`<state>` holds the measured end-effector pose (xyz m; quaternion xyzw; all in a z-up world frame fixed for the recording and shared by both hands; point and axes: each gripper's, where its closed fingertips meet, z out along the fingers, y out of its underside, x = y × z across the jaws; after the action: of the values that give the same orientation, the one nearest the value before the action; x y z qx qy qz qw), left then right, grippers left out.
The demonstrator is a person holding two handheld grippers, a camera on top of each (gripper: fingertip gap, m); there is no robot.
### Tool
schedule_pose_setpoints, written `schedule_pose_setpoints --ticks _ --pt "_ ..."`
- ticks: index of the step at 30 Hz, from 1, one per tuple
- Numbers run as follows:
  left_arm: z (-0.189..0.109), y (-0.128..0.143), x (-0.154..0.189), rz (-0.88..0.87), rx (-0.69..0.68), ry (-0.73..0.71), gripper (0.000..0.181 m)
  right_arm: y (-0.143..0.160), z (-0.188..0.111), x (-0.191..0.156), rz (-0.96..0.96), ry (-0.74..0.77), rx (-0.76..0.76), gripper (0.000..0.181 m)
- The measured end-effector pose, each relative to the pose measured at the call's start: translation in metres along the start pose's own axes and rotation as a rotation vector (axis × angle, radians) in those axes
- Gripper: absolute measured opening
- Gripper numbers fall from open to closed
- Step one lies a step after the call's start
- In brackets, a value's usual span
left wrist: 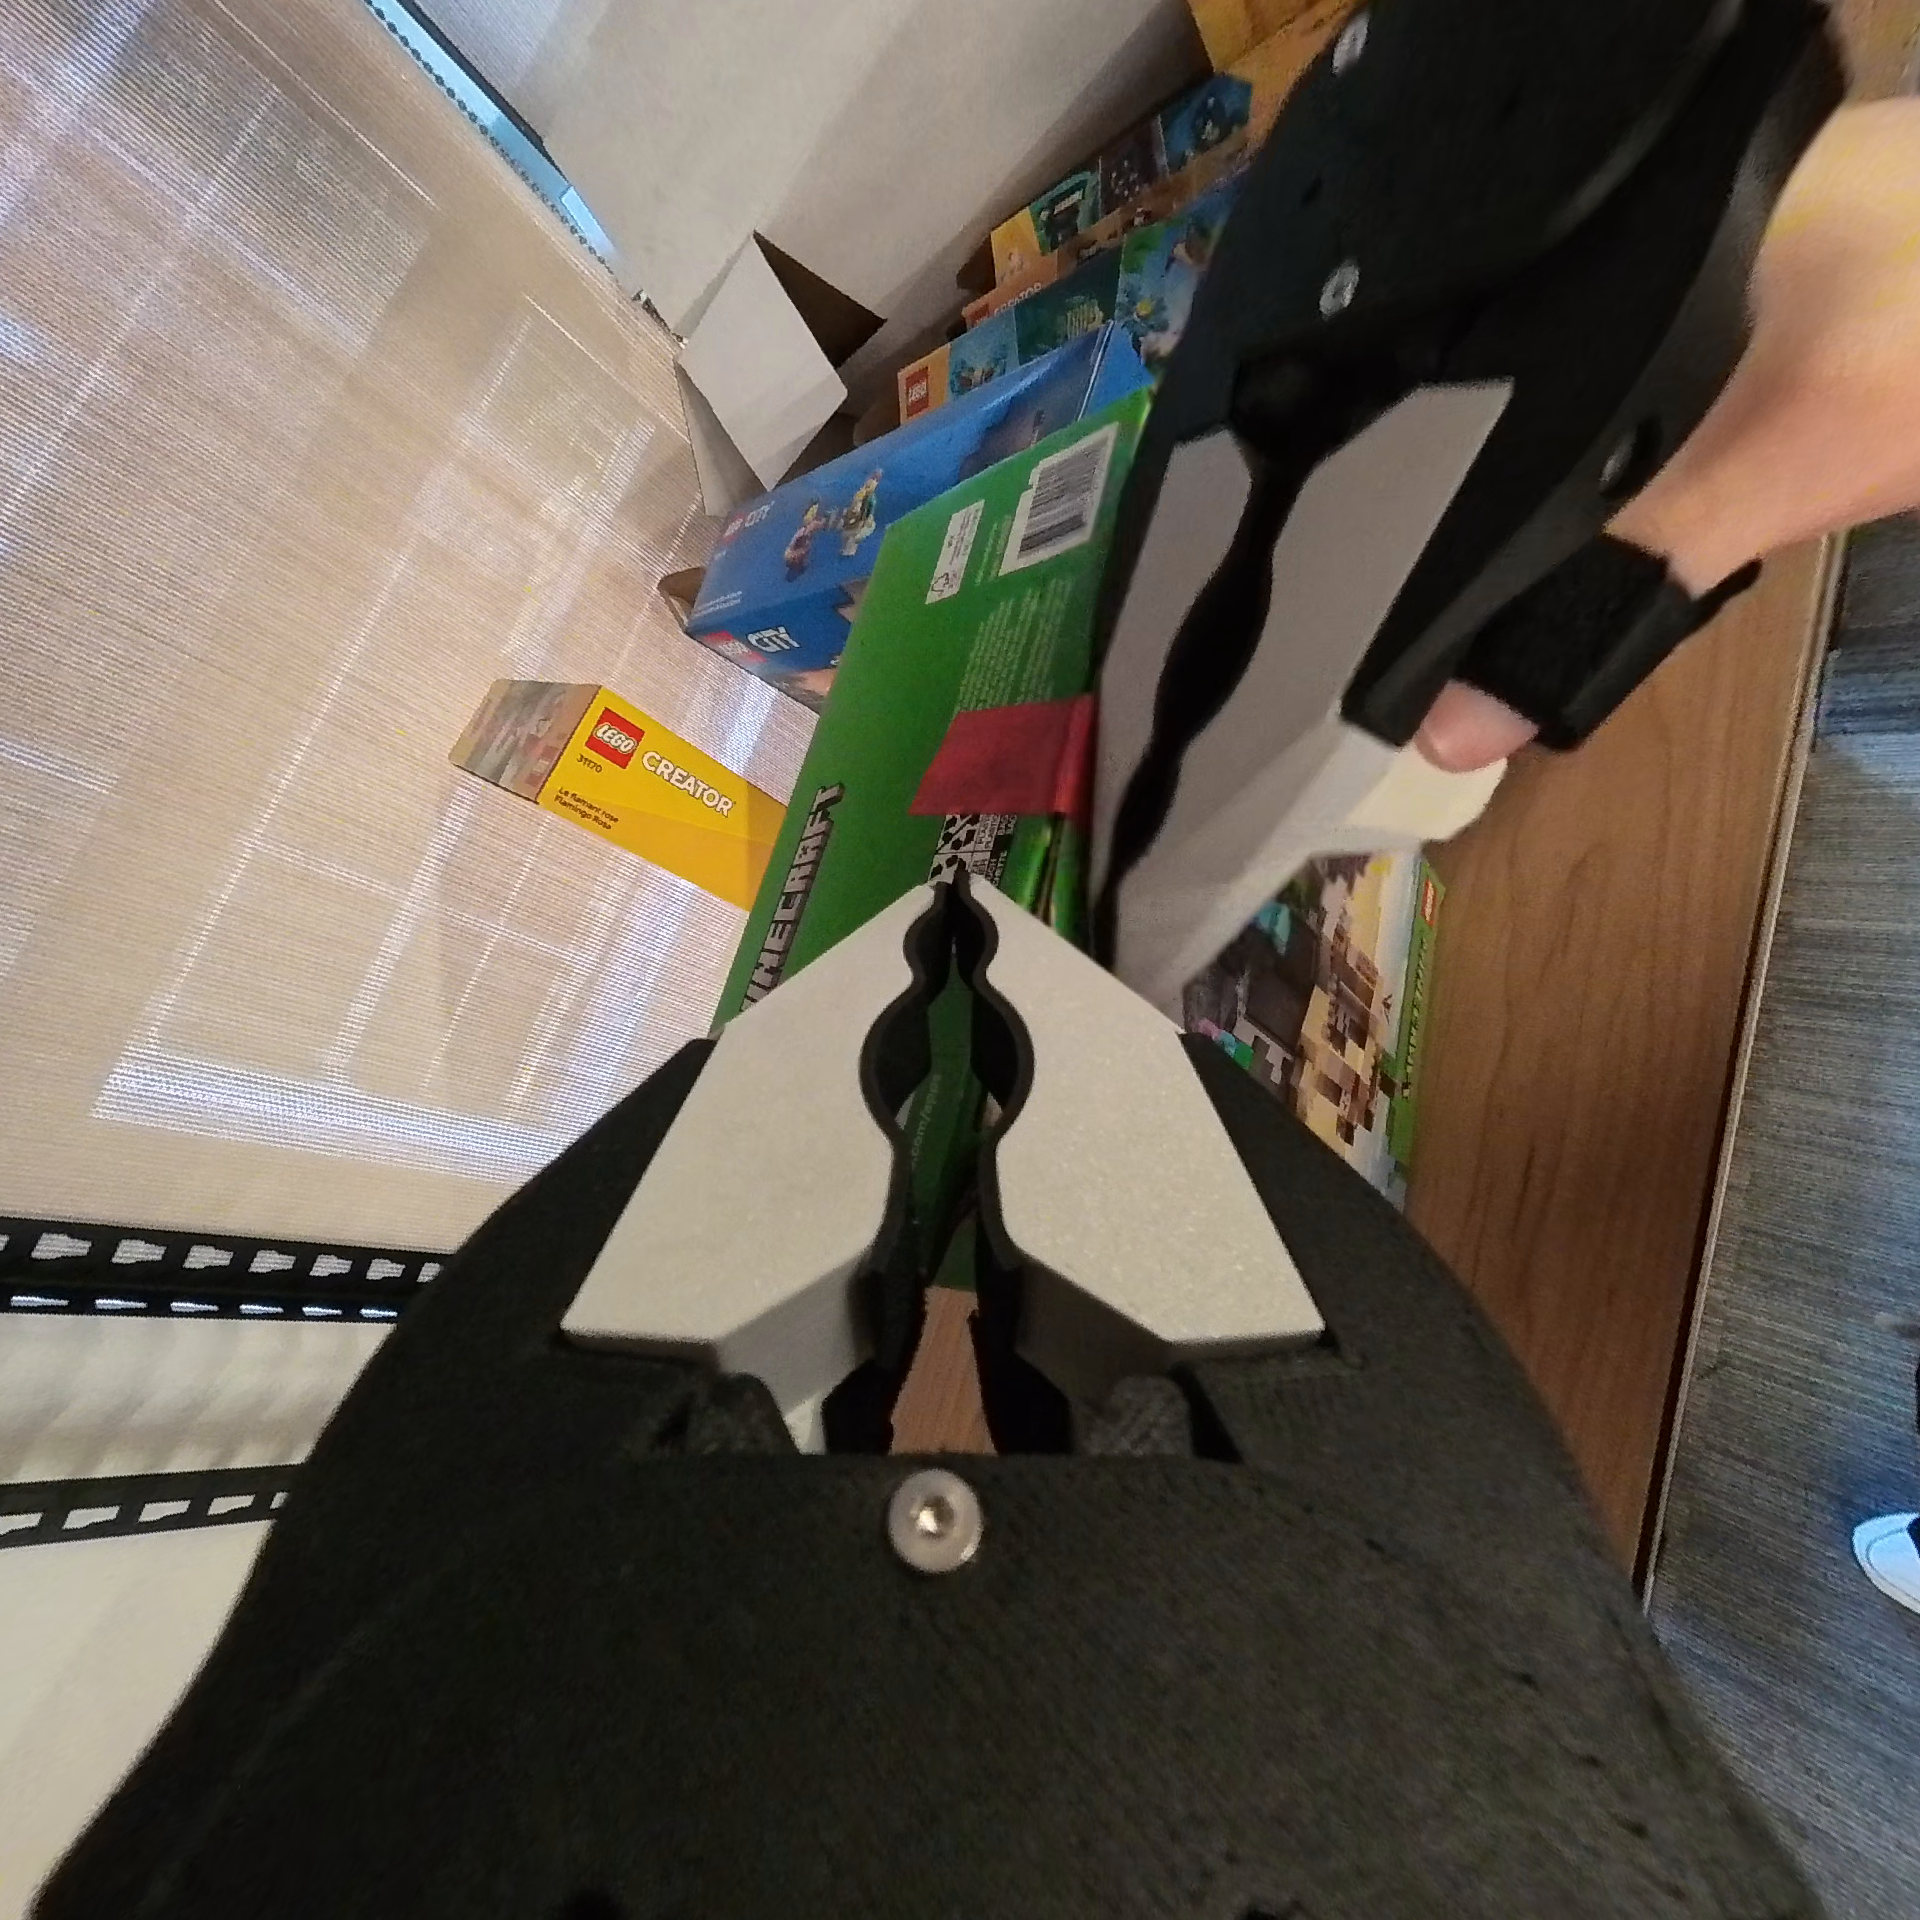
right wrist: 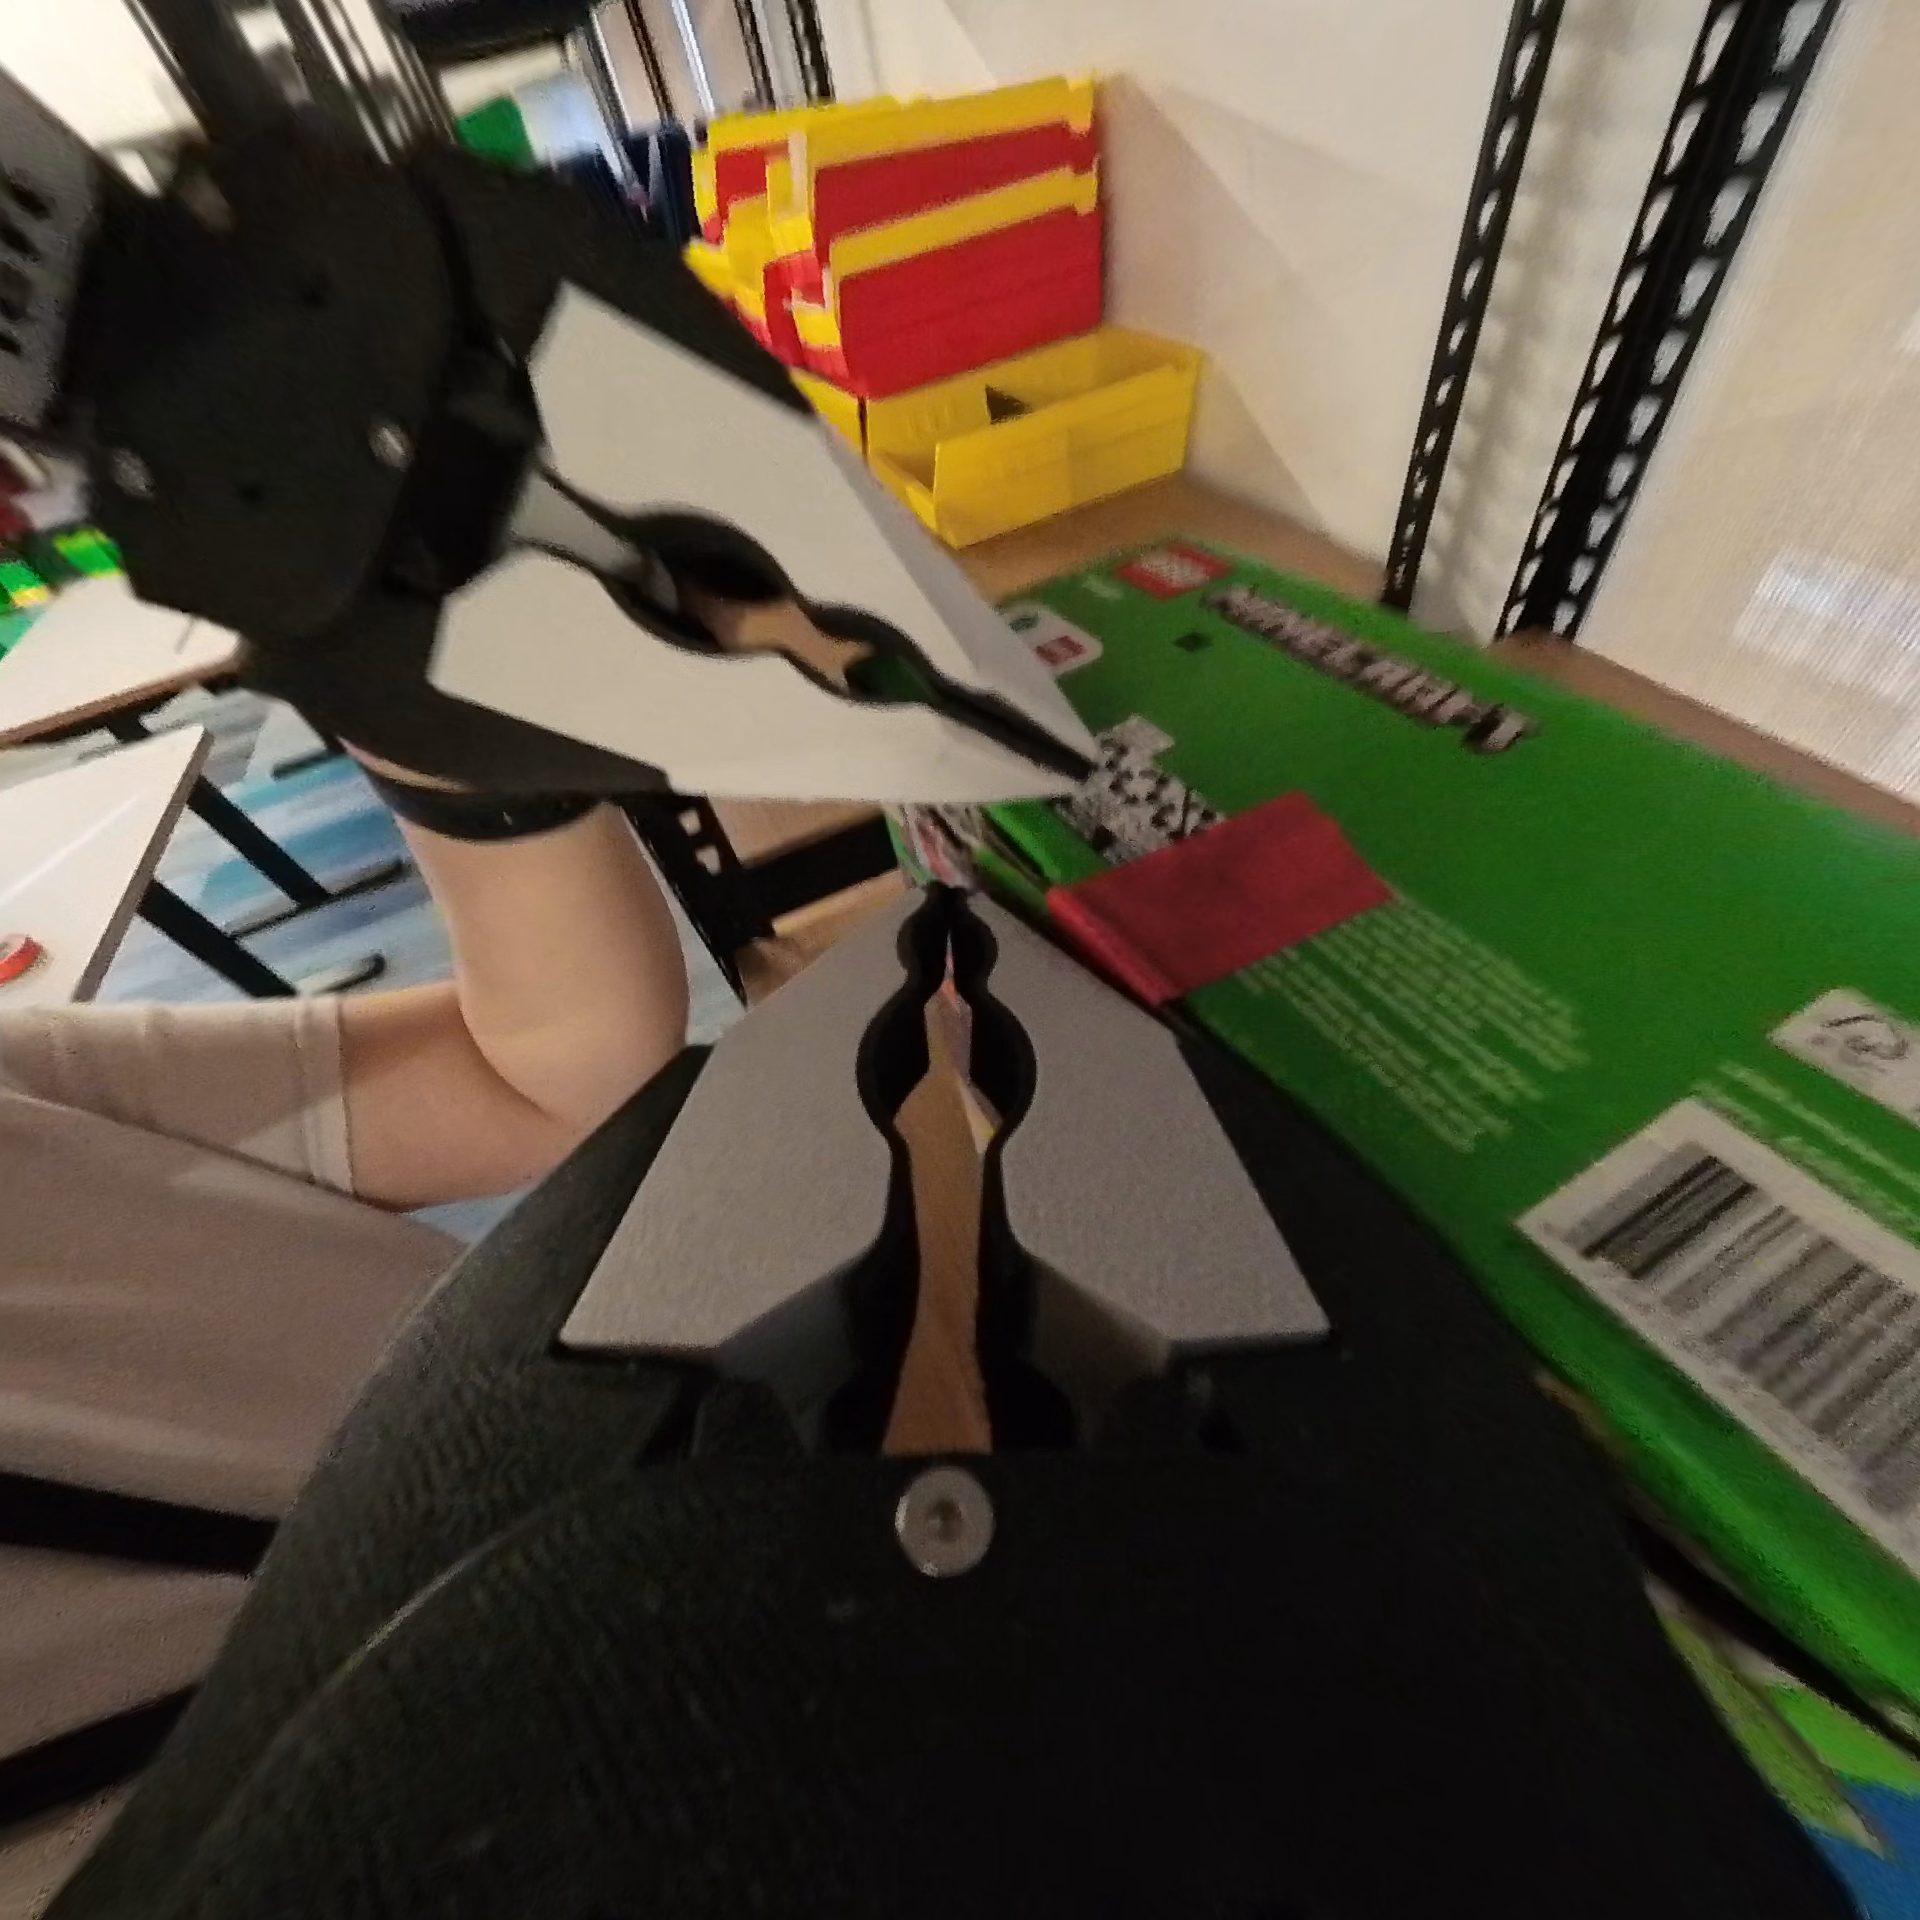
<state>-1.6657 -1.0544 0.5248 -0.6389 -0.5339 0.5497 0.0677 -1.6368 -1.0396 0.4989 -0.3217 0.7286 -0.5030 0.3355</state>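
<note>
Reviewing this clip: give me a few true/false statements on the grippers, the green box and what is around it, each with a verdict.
1. Both grippers have their fingers closed. True: left gripper and right gripper show no gap at the tips.
2. The green box carries a blue tape strip. False: the tape is red.
3. Yellow bins stand by the wall beyond the green box. True.
4. The yellow box lies on top of the green box. False: it stands apart, beside it.

yellow bins [right wrist: 1039, 436], blue box [left wrist: 914, 520], yellow box [left wrist: 644, 790]
</note>
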Motion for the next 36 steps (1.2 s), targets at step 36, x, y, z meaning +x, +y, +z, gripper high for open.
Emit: schedule_pose_setpoints --ticks 36 --pt "0.057 0.126 -0.032 -0.949 0.391 0.083 0.0 0.108 -0.083 0.079 -0.068 0.697 0.404 0.007"
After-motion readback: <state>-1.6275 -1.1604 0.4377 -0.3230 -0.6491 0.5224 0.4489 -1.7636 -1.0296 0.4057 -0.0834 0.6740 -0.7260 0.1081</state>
